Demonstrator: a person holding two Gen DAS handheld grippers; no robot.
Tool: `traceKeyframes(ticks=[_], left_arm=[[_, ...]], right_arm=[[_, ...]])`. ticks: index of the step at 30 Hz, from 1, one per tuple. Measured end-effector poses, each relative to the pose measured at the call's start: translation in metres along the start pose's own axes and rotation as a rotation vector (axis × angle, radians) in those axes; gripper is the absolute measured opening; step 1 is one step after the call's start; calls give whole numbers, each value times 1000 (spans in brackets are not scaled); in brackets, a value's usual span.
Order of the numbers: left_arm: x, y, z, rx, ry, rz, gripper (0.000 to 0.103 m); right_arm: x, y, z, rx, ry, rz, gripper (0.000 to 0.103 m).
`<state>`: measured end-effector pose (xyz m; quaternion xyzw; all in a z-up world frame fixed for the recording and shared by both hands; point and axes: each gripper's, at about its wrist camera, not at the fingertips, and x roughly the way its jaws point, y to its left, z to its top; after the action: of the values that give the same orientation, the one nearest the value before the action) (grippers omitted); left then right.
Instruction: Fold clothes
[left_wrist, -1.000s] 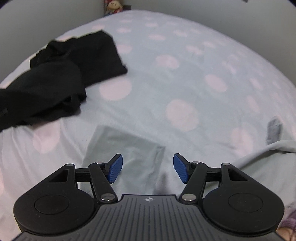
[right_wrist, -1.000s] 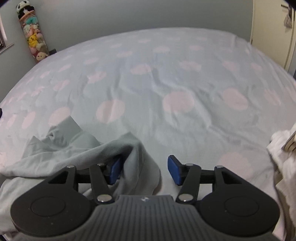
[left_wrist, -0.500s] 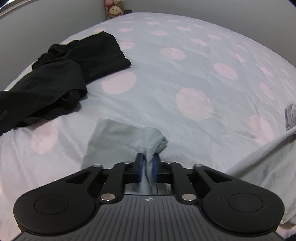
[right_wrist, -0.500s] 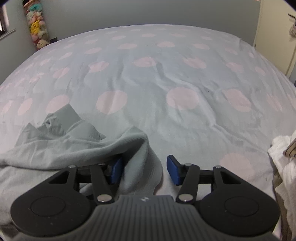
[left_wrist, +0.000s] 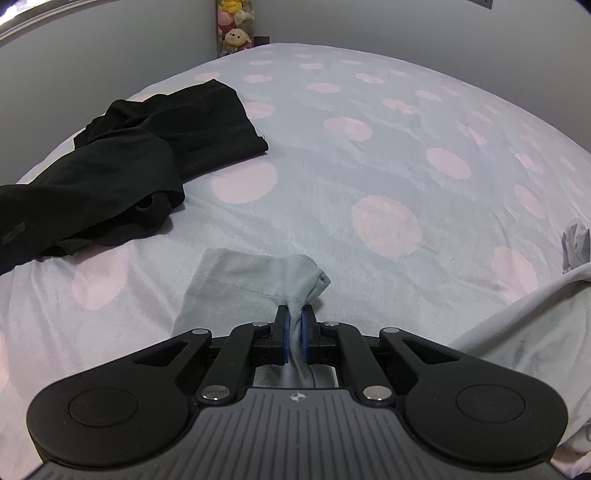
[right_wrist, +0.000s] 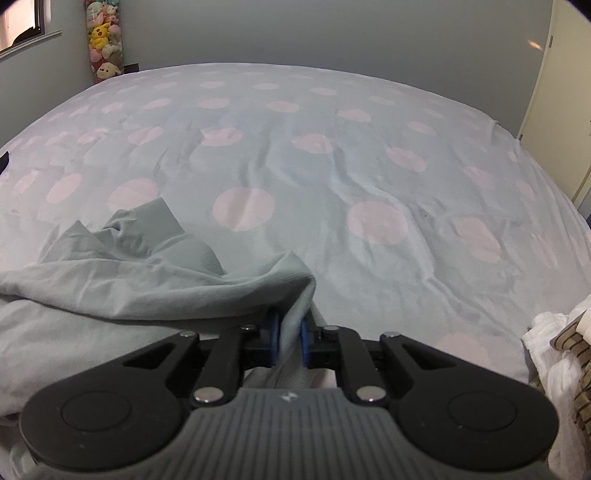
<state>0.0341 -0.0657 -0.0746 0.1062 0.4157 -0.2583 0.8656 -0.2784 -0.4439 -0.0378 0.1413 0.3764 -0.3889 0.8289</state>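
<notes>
Broad pink-dotted pale-blue bedspread (right_wrist: 332, 192) lies open ahead; left hand-held gripper (left_wrist: 294, 329) and right hand-held gripper (right_wrist: 289, 333) each pinch the rumpled pale grey-green cotton garment (right_wrist: 122, 280) at the bed's near edge

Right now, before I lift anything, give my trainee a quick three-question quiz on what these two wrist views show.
1. True or false: the left tool is shut on the pale green garment.
2. Which dark item lies on the bed to the left in the left wrist view? A. a black garment B. a red towel C. a brown pillow
3. Fill in: the right tool grips the pale green garment at a ______ edge.

Key: 1 true; 2 A; 3 ribbed.
</notes>
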Motion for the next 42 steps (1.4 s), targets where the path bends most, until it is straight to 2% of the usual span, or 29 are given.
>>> traceKeyframes(ticks=[5, 8, 12, 15, 17, 23, 29, 32, 34, 37, 38, 39, 42], left_arm=[[-13, 5, 7, -20, -83, -3, 3], [-24, 10, 13, -39, -158, 3, 3], [-42, 21, 21, -89, -273, 46, 3], [-53, 36, 25, -140, -335, 107, 3], [-52, 42, 26, -157, -328, 149, 3], [-43, 60, 30, -200, -283, 277, 3], [-37, 62, 28, -187, -245, 342, 4], [-37, 60, 26, -176, -242, 364, 14], [-37, 59, 25, -168, -240, 379, 17], [-37, 58, 24, -157, -236, 401, 22], [-37, 57, 23, -153, -235, 408, 25], [-36, 57, 23, -149, -234, 415, 26], [-36, 55, 22, -138, -231, 437, 32]], right_arm=[[-11, -9, 10, 50, -49, -12, 5], [-29, -16, 27, 67, -118, -51, 4], [-60, -25, 56, 85, -254, -146, 4], [-79, -34, 72, 125, -335, -243, 4], [-85, -41, 77, 143, -362, -316, 4], [-62, -58, 54, 158, -221, -391, 4], [-43, -56, 26, 112, -85, -356, 6], [-42, -54, 25, 64, -46, -338, 7], [-48, -58, 24, 35, -43, -339, 8], [-54, -70, 28, 40, -45, -332, 20], [-56, -75, 29, 50, -47, -328, 29], [-57, -80, 31, 60, -48, -324, 33], [-60, -91, 33, 79, -55, -321, 33]])
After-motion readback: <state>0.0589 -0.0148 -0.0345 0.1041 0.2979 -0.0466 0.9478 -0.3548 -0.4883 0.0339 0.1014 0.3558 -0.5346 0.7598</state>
